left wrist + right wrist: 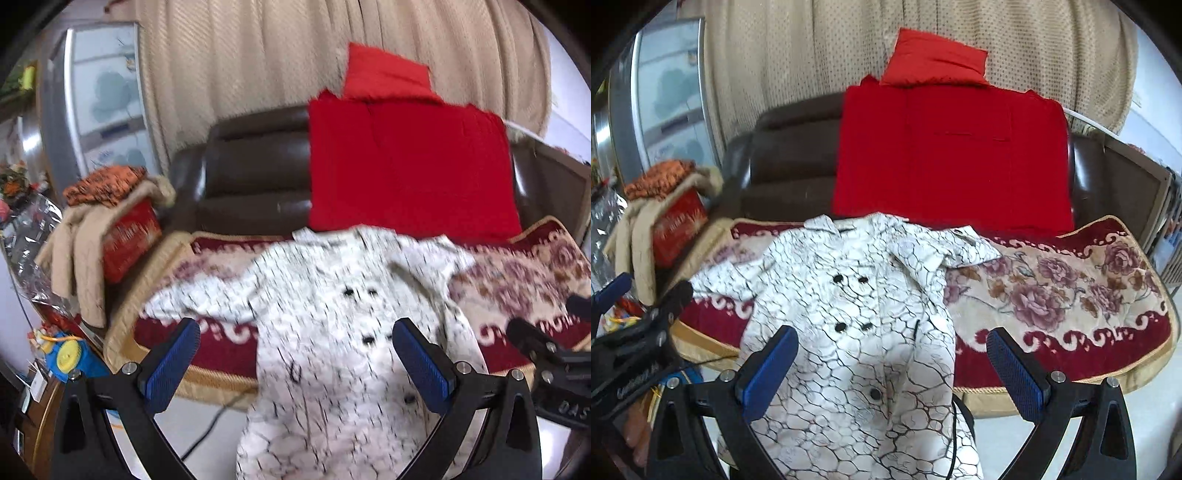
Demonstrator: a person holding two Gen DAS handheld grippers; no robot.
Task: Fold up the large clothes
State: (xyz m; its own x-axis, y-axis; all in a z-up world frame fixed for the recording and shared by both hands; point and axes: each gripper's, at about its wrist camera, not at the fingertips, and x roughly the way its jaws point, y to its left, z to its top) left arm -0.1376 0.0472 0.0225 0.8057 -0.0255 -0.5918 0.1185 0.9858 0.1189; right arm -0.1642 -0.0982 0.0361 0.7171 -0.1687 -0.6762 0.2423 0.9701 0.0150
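A white coat with a black crackle pattern and black buttons lies face up on the sofa seat, collar toward the backrest, sleeves spread, its hem hanging over the front edge. My left gripper is open and empty, above the coat's lower body. My right gripper is open and empty, over the coat's lower right side. Each gripper shows at the edge of the other's view, the right one and the left one.
The floral red-and-beige seat cover lies on a brown leather sofa. Folded red cloth and a red cushion lean on the backrest. A beige coat and a red box stand at the left. A black cable runs on the floor.
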